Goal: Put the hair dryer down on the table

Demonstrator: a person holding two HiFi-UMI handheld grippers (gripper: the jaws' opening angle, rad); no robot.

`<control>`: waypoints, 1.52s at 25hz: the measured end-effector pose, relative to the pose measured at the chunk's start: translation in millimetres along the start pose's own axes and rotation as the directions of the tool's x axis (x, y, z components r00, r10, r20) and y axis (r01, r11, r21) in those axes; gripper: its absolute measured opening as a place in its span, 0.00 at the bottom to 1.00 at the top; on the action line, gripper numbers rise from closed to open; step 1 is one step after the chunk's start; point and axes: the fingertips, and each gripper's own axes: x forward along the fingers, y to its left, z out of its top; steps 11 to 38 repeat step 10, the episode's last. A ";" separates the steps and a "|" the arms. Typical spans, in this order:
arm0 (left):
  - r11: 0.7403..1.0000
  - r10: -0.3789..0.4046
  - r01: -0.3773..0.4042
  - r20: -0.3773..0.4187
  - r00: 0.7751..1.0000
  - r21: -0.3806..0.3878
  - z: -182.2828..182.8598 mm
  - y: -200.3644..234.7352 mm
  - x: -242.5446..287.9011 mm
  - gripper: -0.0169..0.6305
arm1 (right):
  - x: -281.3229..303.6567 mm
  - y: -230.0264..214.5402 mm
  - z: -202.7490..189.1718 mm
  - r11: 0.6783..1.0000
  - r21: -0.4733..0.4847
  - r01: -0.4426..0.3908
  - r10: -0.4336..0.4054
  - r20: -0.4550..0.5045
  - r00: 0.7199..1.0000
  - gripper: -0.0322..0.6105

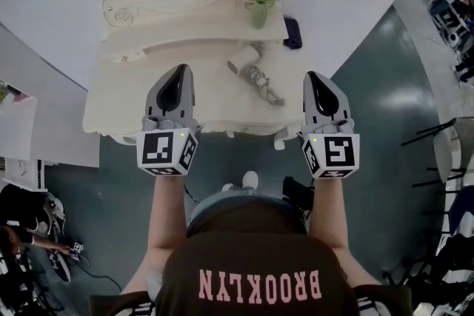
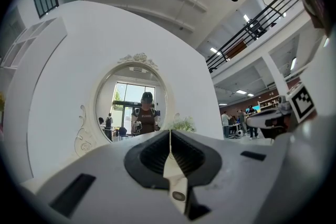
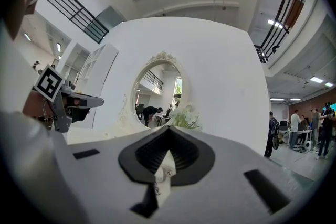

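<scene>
The hair dryer [image 1: 242, 59] lies on its side on the cream table [image 1: 126, 107], toward the back of the top and a little right of its middle. Its pale, stubby barrel seems to point front-left. Its grey cord [image 1: 265, 85] trails in loose loops toward the front right.

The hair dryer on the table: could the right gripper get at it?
Probably yes: the hair dryer lies in the open left of the right gripper, nothing between them, though its shut jaws must open first.
</scene>
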 end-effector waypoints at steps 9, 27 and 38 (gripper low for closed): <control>1.000 -0.004 0.004 0.002 1.000 0.020 4.6 -2.1 5.6 0.04 | 5.9 -2.7 -0.3 1.000 -0.013 -0.025 0.025 -0.004 1.000 0.05; 1.000 -0.006 0.005 0.002 1.000 0.022 4.9 -2.4 6.4 0.04 | 6.6 -3.0 0.0 1.000 -0.014 -0.027 0.027 -0.004 1.000 0.05; 1.000 -0.006 0.005 0.002 1.000 0.022 4.9 -2.4 6.4 0.04 | 6.6 -3.0 0.0 1.000 -0.014 -0.027 0.027 -0.004 1.000 0.05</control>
